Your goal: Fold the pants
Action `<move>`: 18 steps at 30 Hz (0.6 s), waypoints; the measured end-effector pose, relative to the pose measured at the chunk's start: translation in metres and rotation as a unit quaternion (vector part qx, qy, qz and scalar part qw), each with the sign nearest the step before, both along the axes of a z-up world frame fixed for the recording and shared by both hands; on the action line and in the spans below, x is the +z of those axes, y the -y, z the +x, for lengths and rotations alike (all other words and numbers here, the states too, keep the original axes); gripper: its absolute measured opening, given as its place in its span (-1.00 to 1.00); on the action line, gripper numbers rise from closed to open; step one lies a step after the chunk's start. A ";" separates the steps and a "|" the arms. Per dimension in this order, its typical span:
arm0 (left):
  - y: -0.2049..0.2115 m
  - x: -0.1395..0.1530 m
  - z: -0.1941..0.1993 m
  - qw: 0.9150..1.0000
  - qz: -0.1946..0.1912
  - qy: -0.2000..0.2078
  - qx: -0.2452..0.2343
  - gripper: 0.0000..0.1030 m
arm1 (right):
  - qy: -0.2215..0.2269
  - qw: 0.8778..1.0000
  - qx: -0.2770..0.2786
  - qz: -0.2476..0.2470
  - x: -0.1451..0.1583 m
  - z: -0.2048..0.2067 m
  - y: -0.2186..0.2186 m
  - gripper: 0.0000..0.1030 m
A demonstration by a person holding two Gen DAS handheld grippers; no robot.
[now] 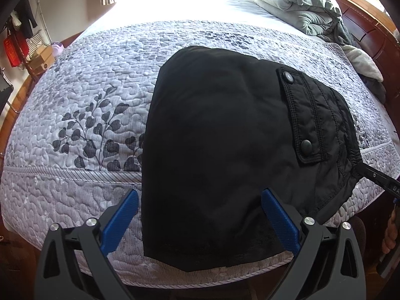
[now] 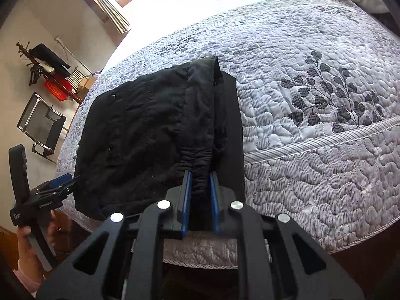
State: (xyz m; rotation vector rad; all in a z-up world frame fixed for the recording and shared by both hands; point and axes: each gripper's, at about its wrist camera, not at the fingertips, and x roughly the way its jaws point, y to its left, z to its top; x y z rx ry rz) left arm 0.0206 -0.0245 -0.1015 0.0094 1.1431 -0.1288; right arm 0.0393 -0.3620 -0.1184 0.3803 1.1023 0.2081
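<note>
The black pants (image 1: 220, 150) lie folded into a compact block on the quilted bed, with a snap-button pocket flap (image 1: 300, 115) on top at the right. My left gripper (image 1: 200, 200) is open, its blue fingers (image 1: 120, 222) straddling the near edge of the pants. My right gripper (image 2: 200, 182) is shut on the gathered elastic waistband of the pants (image 2: 150, 135); it shows at the right edge of the left wrist view (image 1: 375, 177). The left gripper also shows at the left of the right wrist view (image 2: 60, 182).
The grey leaf-print quilt (image 1: 87, 95) covers the bed, whose edge runs just below the pants. A pile of grey bedding (image 1: 300, 2) lies at the headboard. A coat rack (image 2: 45, 70) and chair (image 2: 40, 125) stand by the far wall.
</note>
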 end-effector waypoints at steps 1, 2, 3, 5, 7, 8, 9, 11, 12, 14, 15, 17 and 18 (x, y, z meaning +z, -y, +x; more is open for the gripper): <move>0.000 0.000 0.000 1.000 -0.001 -0.001 0.001 0.93 | -0.001 1.000 0.000 0.001 -0.001 0.001 0.000 -0.74; 0.000 0.000 0.001 1.000 -0.002 -0.002 0.002 0.93 | -0.001 1.000 -0.001 0.003 -0.001 0.002 0.001 -0.72; 0.000 0.000 0.001 1.000 -0.003 -0.002 0.002 0.93 | -0.001 1.000 -0.004 0.003 0.001 0.002 0.002 -0.67; 0.000 0.001 0.001 1.000 -0.002 0.000 0.000 0.93 | 0.001 1.000 -0.008 -0.012 0.005 0.001 0.004 -0.46; 0.000 0.001 0.000 1.000 0.002 0.001 -0.002 0.93 | 0.008 1.000 -0.012 -0.017 0.010 -0.004 0.006 -0.38; 0.000 0.001 0.000 1.000 0.003 0.002 -0.002 0.93 | 0.009 1.000 -0.013 -0.009 0.012 -0.007 0.007 -0.37; -0.001 0.000 -0.001 1.000 0.002 0.002 -0.002 0.93 | 0.008 1.000 -0.015 -0.002 0.013 -0.010 0.008 -0.33; -0.001 0.000 -0.003 1.000 0.001 0.002 0.000 0.93 | 0.009 1.000 -0.019 0.012 0.014 -0.017 0.008 -0.16; -0.001 0.001 -0.004 1.000 0.001 0.003 0.000 0.93 | 0.008 1.000 -0.018 0.019 0.014 -0.020 0.008 -0.05; -0.001 0.001 -0.006 1.000 0.002 0.004 -0.002 0.93 | 0.004 0.999 -0.016 0.029 0.013 -0.023 0.003 -0.04; -0.001 0.000 -0.007 1.000 0.003 0.004 -0.003 0.93 | 0.002 0.999 -0.016 0.033 0.012 -0.023 0.001 -0.04; -0.001 -0.001 -0.010 1.000 0.004 0.004 -0.003 0.93 | -0.004 0.999 -0.019 0.041 0.008 -0.021 -0.003 -0.04; -0.001 -0.001 -0.011 1.000 0.003 0.004 -0.003 0.93 | -0.010 0.999 -0.023 0.044 0.004 -0.019 -0.003 -0.04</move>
